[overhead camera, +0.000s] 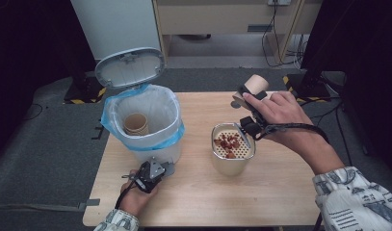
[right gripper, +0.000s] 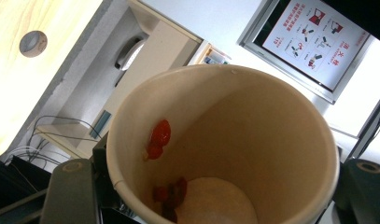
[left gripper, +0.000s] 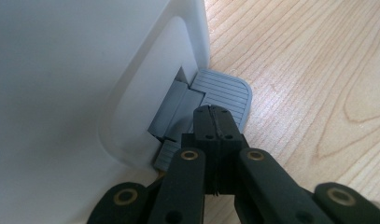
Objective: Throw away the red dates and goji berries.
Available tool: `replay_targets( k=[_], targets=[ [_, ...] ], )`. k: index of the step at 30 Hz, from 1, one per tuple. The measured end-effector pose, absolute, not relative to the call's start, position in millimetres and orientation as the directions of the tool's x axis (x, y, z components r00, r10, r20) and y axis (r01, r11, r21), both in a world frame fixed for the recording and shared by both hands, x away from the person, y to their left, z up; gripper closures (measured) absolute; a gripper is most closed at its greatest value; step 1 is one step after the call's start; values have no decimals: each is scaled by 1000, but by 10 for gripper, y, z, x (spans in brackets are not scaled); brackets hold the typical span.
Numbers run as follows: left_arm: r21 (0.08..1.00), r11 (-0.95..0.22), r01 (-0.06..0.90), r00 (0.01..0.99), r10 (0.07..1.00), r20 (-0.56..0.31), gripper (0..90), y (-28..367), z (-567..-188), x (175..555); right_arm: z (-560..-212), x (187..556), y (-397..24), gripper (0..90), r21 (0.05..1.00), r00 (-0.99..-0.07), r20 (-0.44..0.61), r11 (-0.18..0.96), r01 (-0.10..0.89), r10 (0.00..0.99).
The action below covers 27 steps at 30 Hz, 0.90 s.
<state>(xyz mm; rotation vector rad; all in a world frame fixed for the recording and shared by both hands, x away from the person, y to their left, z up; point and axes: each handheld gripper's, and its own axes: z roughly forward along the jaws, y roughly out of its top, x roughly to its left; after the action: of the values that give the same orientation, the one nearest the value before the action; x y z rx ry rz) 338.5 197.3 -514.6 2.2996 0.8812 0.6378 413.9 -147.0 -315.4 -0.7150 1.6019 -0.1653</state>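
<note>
A white pedal bin (overhead camera: pixel 157 113) with a blue liner stands at the table's left, its lid (overhead camera: pixel 130 66) raised and a paper cup (overhead camera: pixel 136 123) inside. My left gripper (overhead camera: pixel 163 169) is shut, and its tips (left gripper: pixel 215 113) press on the bin's grey pedal (left gripper: pixel 227 91). My right gripper (overhead camera: pixel 248 94) is held above the table's far right, shut on a tilted paper cup (overhead camera: pixel 256 84). Seen from the right gripper view, red scraps cling inside that cup (right gripper: pixel 234 135). Below the hand sits a cream container (overhead camera: pixel 230 161) with a perforated insert holding red bits (overhead camera: pixel 228 143).
The wooden table (overhead camera: pixel 280 183) has bare room at the front and right. A small round tape mark (right gripper: pixel 33 43) lies on the tabletop. Grey carpet, cables and a black stand (overhead camera: pixel 311 82) lie beyond the far edge.
</note>
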Motion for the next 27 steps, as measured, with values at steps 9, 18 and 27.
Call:
replay_targets(
  k=[9, 18, 27],
  targets=[
    [667, -607, 432, 666, 713, 218, 899, 1973, -5146, 3386, -3150, 4124, -1478, 297, -513, 19, -841, 785, -346, -541],
    [667, -607, 432, 666, 713, 218, 898, 1973, -5146, 3386, -3129, 4096, -1480, 297, -516, 43, -844, 789, -334, -534],
    [666, -609, 431, 666, 713, 220, 899, 1972, -5145, 3385, -3478, 4056, -1406, 297, -652, 51, -729, 670, -354, -682]
  ],
)
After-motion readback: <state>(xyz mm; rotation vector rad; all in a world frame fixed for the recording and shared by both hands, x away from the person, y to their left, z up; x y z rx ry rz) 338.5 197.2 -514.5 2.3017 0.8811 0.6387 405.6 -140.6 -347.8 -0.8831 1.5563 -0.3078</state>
